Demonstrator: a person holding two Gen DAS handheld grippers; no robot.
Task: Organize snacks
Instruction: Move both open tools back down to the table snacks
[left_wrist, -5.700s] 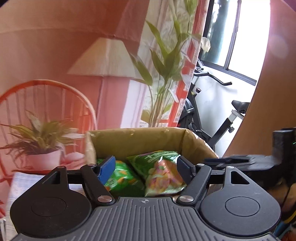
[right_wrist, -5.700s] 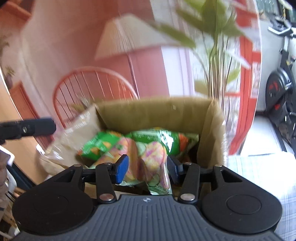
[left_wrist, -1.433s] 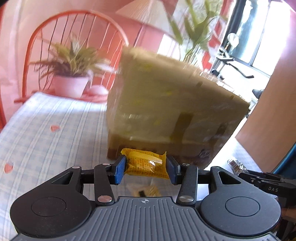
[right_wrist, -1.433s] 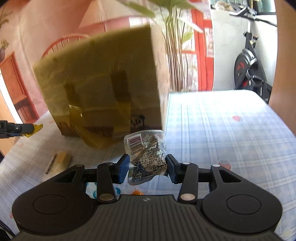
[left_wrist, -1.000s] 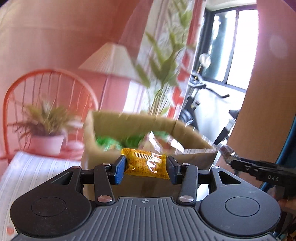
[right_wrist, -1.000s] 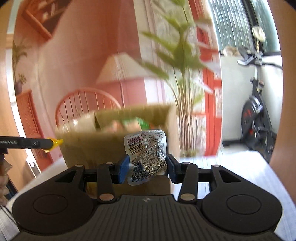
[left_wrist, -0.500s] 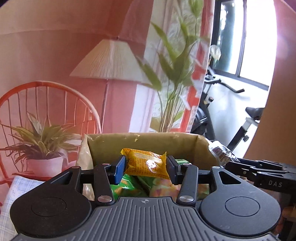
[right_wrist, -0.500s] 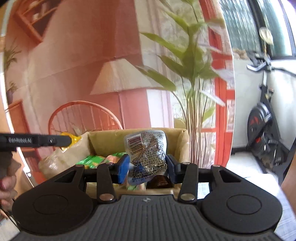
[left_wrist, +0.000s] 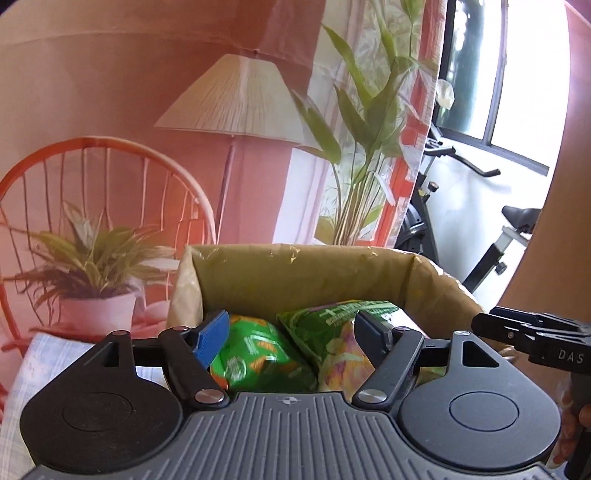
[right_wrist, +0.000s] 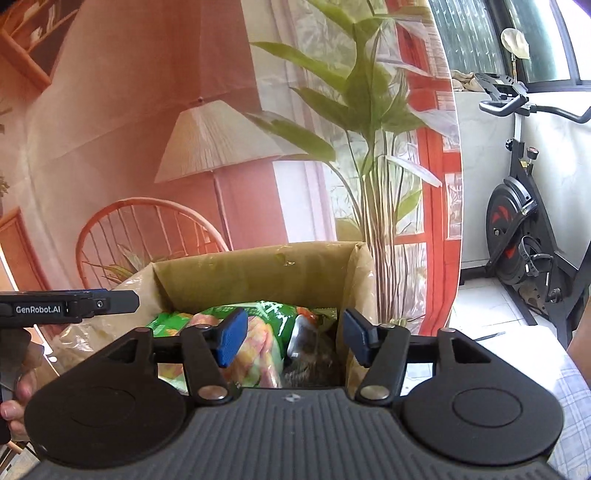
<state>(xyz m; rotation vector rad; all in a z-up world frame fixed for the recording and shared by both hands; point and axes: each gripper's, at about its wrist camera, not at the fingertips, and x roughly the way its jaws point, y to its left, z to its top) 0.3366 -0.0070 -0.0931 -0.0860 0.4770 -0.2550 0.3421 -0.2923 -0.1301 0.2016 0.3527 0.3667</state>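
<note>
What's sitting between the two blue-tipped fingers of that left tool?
Nothing is held. In the left wrist view, the open left hand-held gripper frames green snack bags lying below in the cardboard box.

Box (left_wrist: 303, 273) top is open, so there is a way in from above. Its back wall and right wall (right_wrist: 360, 291) stand up at the far and right edges, and a crumpled liner bulges at the left wall. Green snack bags (left_wrist: 258, 358) fill the left and middle of the floor, leaving little room there. A darker pocket (right_wrist: 314, 354) at the right corner looks less packed. Left gripper (left_wrist: 291, 332) and right gripper (right_wrist: 291, 332) both hang spread wide over the opening, side by side, crowding the space above it.
</note>
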